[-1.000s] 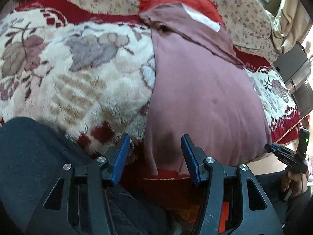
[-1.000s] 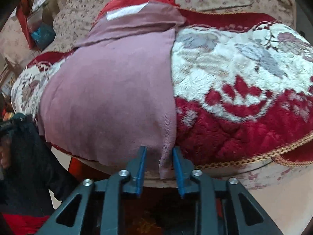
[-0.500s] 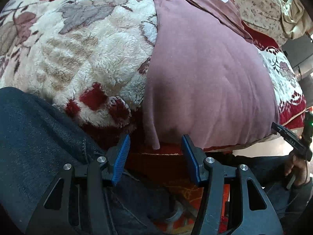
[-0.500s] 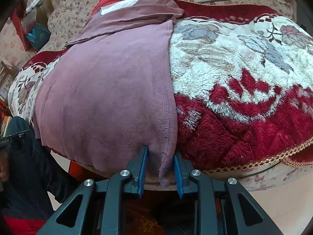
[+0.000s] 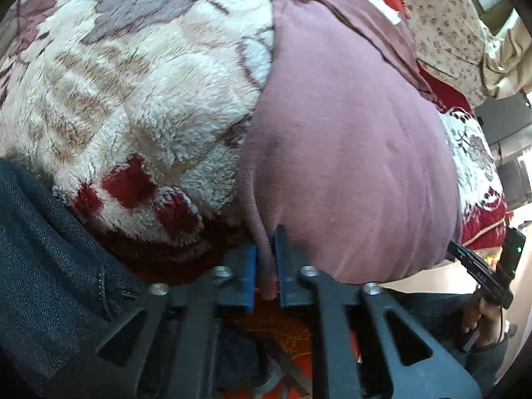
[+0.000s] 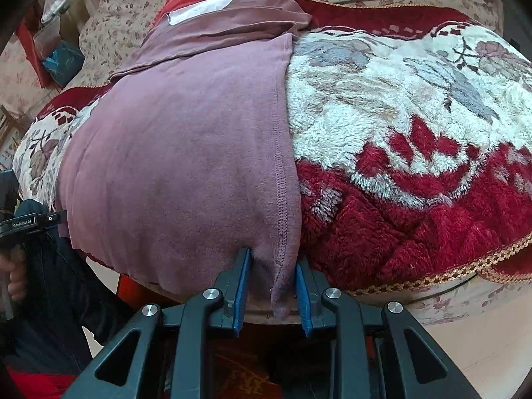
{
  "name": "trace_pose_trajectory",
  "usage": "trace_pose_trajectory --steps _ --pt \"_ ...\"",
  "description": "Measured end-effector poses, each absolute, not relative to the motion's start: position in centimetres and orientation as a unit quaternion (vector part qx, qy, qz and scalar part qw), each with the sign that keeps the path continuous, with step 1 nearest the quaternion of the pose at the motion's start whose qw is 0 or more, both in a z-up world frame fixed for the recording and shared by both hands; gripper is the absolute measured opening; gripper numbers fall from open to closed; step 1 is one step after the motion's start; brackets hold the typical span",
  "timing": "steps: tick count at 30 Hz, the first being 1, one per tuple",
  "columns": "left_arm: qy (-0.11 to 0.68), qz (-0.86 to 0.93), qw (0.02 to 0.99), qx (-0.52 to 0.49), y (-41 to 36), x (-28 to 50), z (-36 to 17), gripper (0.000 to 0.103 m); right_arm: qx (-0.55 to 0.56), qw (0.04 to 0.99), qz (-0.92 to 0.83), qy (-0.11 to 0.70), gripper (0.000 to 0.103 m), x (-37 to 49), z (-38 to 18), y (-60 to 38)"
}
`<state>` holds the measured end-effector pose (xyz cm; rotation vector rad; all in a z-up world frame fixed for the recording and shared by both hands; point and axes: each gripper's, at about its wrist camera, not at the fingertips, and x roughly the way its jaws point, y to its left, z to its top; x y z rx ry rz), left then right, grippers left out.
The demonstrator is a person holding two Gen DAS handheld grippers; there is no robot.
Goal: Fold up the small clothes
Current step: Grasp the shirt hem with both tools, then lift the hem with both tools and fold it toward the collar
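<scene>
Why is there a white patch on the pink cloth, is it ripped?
No rip shows. The white patch sits on the folded far end of the mauve garment, flat and straight-edged like a sewn label. The garment lies smooth on the floral blanket. Nothing else stands out.

Dark trouser leg (image 5: pixel 50 266) crowds the left; plush blanket (image 6: pixel 415 133) lies bare rightward.

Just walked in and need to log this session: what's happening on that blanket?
A person with a handheld gripper in each hand is starting to fold a mauve knit garment spread on a red and cream floral plush blanket. The left gripper is closing its jaws on one near corner of the cloth, with fabric pinched between them. The right gripper has the other near corner, by the stitched hem, between its jaws. Nothing is lifted yet.
</scene>
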<state>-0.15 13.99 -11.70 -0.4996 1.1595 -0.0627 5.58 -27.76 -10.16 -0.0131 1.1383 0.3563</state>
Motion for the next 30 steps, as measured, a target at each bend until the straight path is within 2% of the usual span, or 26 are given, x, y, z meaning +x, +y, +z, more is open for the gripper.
trace_pose_trajectory --steps 5,9,16,23,30 --pt "0.532 -0.034 0.806 -0.256 14.7 -0.8 -11.5 0.005 -0.002 0.833 0.167 0.527 0.024 5.4 -9.3 -27.8" --pt "0.516 -0.051 0.816 -0.255 14.5 -1.7 -9.6 0.005 0.045 0.835 0.180 0.518 0.003 5.3 -8.3 -29.1" --pt "0.470 -0.088 0.843 -0.247 14.0 -1.6 -6.3 0.005 0.068 0.861 0.217 0.454 0.003 4.7 -4.9 -29.3" --pt "0.418 -0.127 0.854 -0.282 14.7 -1.3 -3.1 0.005 0.078 0.885 0.227 0.400 0.003 4.8 -1.5 -30.0" --pt "0.371 -0.133 0.858 -0.329 16.9 4.1 2.3 0.005 0.126 0.896 0.236 0.355 0.003 9.0 3.0 -29.9"
